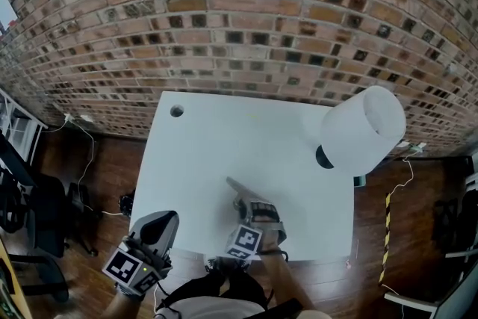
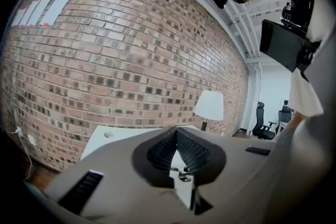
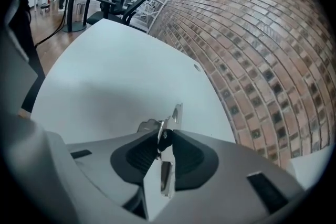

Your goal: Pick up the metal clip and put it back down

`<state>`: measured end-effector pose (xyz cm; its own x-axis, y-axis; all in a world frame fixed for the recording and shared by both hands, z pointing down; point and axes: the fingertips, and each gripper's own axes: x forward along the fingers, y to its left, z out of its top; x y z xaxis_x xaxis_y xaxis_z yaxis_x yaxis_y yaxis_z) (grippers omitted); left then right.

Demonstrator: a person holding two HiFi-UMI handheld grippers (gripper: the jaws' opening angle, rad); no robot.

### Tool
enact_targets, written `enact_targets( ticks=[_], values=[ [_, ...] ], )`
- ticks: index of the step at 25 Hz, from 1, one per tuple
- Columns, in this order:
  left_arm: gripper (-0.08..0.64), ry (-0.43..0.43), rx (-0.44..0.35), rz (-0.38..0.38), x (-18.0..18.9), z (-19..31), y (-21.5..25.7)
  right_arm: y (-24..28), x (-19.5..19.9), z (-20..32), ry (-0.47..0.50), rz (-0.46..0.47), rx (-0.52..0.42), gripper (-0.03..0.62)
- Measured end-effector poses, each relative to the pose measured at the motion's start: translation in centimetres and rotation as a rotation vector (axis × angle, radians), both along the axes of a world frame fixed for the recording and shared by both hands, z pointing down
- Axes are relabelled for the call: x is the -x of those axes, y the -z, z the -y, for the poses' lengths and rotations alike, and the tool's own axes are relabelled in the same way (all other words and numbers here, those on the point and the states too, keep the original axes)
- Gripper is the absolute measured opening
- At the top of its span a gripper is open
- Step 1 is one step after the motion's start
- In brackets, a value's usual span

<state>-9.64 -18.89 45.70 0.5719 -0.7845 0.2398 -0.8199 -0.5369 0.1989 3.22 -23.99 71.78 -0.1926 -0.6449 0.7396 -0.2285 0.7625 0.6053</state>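
- At the far left of the head view a dark office chair (image 1: 30,217) stands on the wooden floor, beside the white table (image 1: 216,146).
- The left gripper (image 1: 166,219) hangs just off the table's near left corner, over the floor. In the left gripper view its jaws (image 2: 176,134) are pressed together at the tips with nothing between them, and it points roughly level towards the brick wall (image 1: 239,26).
- A round cable hole (image 1: 177,111) sits near the table's far left corner.
- The right gripper (image 1: 254,204) is over the near middle of the table, tilted downward, with its marker cube towards the person.
- The metal clip (image 1: 237,187) sticks out ahead of this gripper, low over the table top; no view shows whether it touches the surface.
- In the right gripper view the jaws (image 3: 167,135) are closed onto the metal clip (image 3: 177,113). The dark pads sit against both sides of it, and its silver end stands out past the tips.
- At the right, a lamp (image 1: 362,127) with a white shade stands on the table's far right corner, well apart from the clip.
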Motion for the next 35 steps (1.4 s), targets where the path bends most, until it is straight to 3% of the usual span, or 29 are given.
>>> enact_targets(
  ticks=[8,14,19,23,29,32,35],
  values=[
    [0.003,0.046,-0.082,-0.005,2.5,0.9,0.5,0.8,0.0,-0.7,0.035,0.026,0.014,0.097],
    [0.003,-0.036,-0.027,-0.023,0.0,0.1,0.9,2.5,-0.9,-2.2,0.031,0.012,0.002,0.097],
    [0.003,-0.048,-0.134,-0.065,-0.7,0.7,2.4,3.9,-2.1,-3.4,-0.014,0.047,-0.028,0.097],
    [0.003,-0.098,-0.086,0.014,-1.8,-0.1,1.4,7.0,-2.8,-4.3,-0.066,0.155,-0.069,0.095],
    [0.005,-0.121,-0.175,0.012,-2.8,0.1,3.1,15.0,-4.7,-4.3,-0.184,0.341,-0.158,0.018],
    [0.005,-0.147,-0.222,-0.010,-3.8,0.1,4.7,19.8,-5.6,-4.0,-0.257,0.486,-0.235,-0.020],
    [0.005,-0.164,-0.259,-0.006,-4.5,0.1,5.8,24.3,-6.5,-4.5,-0.340,0.704,-0.266,-0.020]
  ],
)
